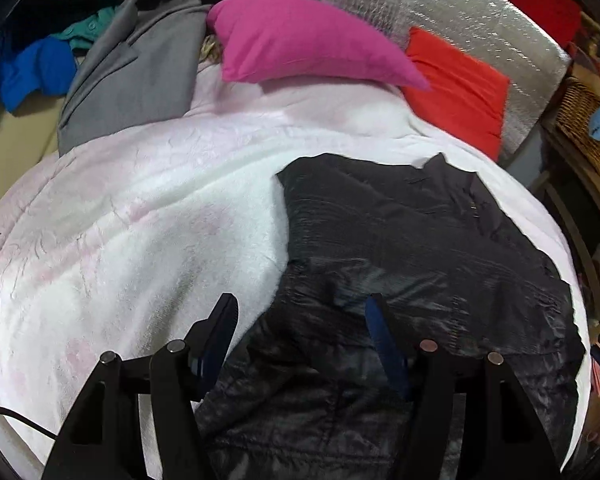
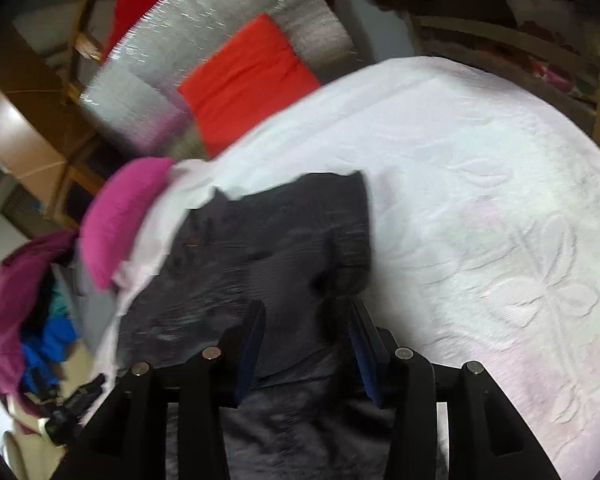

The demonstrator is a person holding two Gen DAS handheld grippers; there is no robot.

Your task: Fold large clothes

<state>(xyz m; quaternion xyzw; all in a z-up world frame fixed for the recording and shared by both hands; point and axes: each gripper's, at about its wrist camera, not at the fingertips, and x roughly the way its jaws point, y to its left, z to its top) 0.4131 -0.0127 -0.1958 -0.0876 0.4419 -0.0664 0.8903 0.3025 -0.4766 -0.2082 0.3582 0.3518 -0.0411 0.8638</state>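
Observation:
A black quilted jacket (image 1: 412, 248) lies spread on a white fleece blanket (image 1: 140, 216). My left gripper (image 1: 302, 304) is open, its jaws wide apart just above the jacket's near left part, holding nothing. In the right wrist view the same jacket (image 2: 268, 248) lies on the blanket (image 2: 480, 184). My right gripper (image 2: 306, 308) is open over the jacket's right edge, beside a folded flap, holding nothing.
A pink pillow (image 1: 300, 40) and a red cushion (image 1: 460, 88) lie at the far end against a silver padded panel (image 1: 480, 16). A grey coat (image 1: 140, 76) and a pile of coloured clothes (image 1: 48, 60) sit far left. A wicker basket (image 1: 592, 120) stands right.

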